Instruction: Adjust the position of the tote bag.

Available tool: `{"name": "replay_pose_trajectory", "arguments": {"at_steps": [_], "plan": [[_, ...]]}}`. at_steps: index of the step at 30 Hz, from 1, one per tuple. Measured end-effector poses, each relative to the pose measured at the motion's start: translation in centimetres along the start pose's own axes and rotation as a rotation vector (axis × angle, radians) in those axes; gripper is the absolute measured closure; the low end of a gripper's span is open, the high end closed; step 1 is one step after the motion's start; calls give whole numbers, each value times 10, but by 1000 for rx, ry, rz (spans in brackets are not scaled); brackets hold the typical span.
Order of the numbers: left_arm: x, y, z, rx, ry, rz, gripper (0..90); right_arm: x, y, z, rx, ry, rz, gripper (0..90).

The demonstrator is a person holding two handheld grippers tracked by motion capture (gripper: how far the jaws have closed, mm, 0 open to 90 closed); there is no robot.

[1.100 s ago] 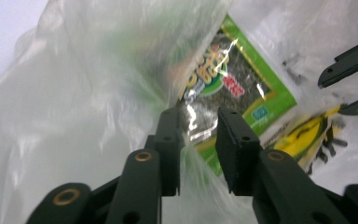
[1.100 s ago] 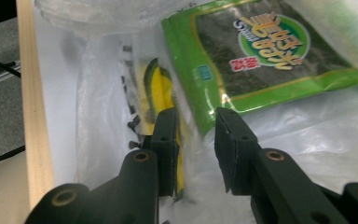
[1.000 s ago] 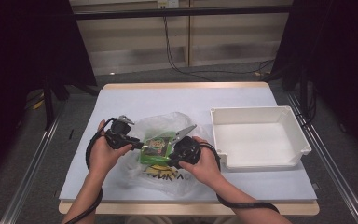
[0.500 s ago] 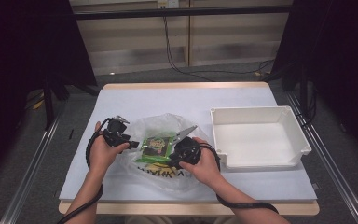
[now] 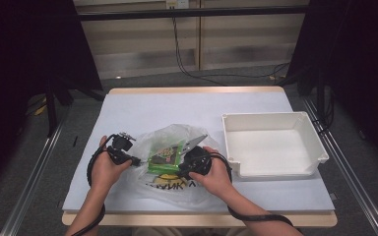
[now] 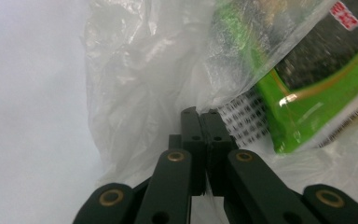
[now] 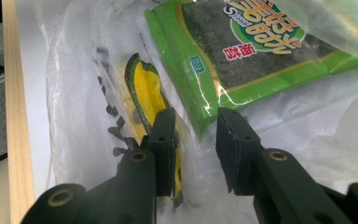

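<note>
Plastic bag [image 5: 177, 157] lies low and centre on the worktop [image 5: 187, 105]; left claw [image 6: 200, 114] has just closed, pinching its film, while right claw [image 7: 193, 128] gapes narrowly beside the green packet [image 7: 242, 51].

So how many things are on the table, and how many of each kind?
Clear plastic bags: 1
Green snack packets: 1
White trays: 1
Hand-held grippers: 2, the left gripper shut on the bag, the right gripper with jaws apart at the packet's corner
Total: 5
</note>
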State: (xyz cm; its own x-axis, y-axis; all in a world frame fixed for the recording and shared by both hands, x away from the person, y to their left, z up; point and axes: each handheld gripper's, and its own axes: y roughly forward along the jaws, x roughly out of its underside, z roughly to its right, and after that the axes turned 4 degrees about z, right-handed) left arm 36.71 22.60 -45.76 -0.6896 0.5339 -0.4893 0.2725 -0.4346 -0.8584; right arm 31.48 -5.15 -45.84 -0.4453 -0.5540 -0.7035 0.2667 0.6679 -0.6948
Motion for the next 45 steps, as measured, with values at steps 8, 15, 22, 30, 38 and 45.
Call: {"name": "replay_pose_trajectory", "arguments": {"at_steps": [8,15,22,30,38,45], "plan": [[10,-9,3,29,1,-25,900,0,-1,0,0,-4,0,695],[-5,-26,2,30,2,67,899,-3,-4,5,7,-1,0,695],[-16,-31,-10,-2,-12,124,805,-11,-8,8,14,-8,4,692],[-20,-42,-3,37,-14,160,536,-11,-8,7,14,-4,8,695],[-33,-44,12,75,61,187,577,-11,-4,4,12,-9,8,716],[-47,-16,20,106,146,143,772,-18,-3,8,28,17,-5,841]]}}
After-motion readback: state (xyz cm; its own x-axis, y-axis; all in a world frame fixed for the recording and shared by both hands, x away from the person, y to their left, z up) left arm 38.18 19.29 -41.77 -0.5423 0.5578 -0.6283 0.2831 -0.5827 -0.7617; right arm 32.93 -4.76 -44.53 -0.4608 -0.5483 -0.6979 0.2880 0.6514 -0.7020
